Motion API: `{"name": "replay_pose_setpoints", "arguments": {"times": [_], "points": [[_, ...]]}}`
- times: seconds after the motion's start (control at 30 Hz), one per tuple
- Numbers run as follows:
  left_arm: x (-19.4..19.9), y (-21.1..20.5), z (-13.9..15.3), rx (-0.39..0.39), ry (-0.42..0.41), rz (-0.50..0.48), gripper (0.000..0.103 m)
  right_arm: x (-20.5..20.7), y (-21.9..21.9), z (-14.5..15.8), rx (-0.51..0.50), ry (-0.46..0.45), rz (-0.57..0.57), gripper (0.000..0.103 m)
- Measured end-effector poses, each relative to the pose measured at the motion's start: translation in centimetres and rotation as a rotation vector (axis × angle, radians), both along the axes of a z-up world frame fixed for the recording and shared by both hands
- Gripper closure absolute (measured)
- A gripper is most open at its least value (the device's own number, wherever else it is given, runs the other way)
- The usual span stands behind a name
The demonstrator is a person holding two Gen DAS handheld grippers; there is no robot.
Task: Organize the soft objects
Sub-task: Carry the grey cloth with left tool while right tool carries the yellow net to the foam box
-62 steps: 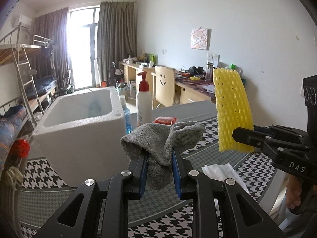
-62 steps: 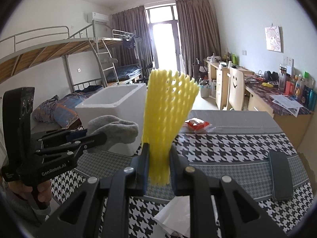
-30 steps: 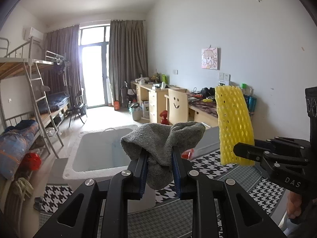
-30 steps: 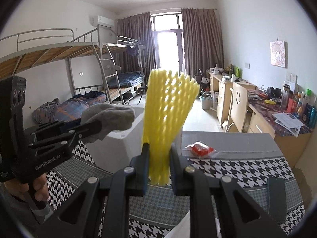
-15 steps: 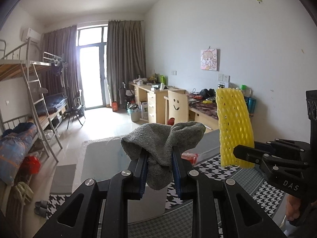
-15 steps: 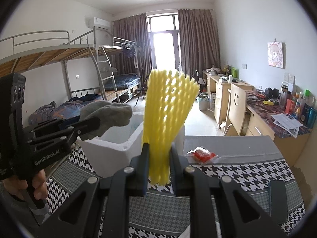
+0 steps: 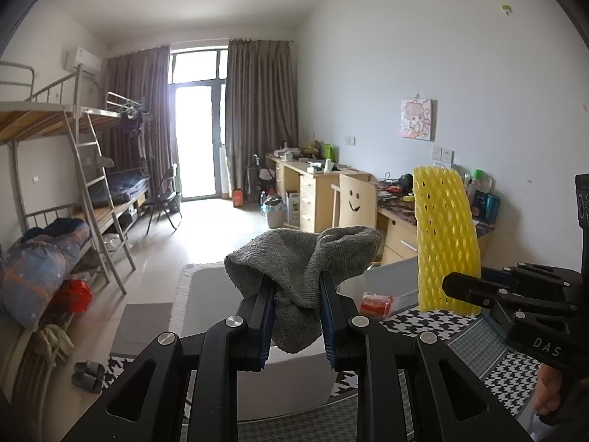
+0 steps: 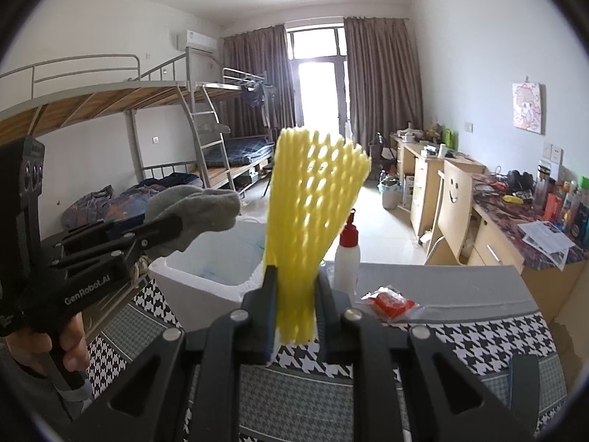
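Note:
My left gripper (image 7: 296, 291) is shut on a grey sock (image 7: 305, 258), held up in the air; it also shows at the left of the right wrist view (image 8: 195, 210). My right gripper (image 8: 294, 283) is shut on a yellow foam net sleeve (image 8: 313, 199), upright; the sleeve also shows at the right of the left wrist view (image 7: 445, 235). A white foam box (image 8: 206, 276) stands open on the table below and ahead of both grippers; in the left wrist view only its front wall (image 7: 287, 383) shows under the sock.
The table has a black-and-white houndstooth cloth (image 8: 460, 339). A red packet in clear wrap (image 8: 390, 302) and a white pump bottle with a red top (image 8: 348, 254) are beside the box. Desks, a chair and bunk beds are behind.
Both grippers have risen and tilted up, still holding the sock and the net sleeve. The foam box has dropped lower in both views.

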State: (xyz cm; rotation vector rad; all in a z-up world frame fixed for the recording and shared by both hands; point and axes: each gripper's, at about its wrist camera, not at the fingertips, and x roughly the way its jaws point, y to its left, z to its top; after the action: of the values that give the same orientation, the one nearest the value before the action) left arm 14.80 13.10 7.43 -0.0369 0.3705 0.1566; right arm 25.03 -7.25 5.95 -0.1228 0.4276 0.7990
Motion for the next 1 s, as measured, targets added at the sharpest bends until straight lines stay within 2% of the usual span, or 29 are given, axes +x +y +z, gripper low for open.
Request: {"name": "replay_pose_setpoints", "arguments": {"times": [0.4,1.0], "points": [[0.5,0.7,0.2,0.002,0.005,0.015,0.079,0.5,1.2,0.1,0.002,0.006,0.018,0.081],[1.9,2.9,-0.3,-0.013,0.026,0.108,0.079,1.9,5.0,-0.1,-0.040,0.052,0.068,0.081]]}}
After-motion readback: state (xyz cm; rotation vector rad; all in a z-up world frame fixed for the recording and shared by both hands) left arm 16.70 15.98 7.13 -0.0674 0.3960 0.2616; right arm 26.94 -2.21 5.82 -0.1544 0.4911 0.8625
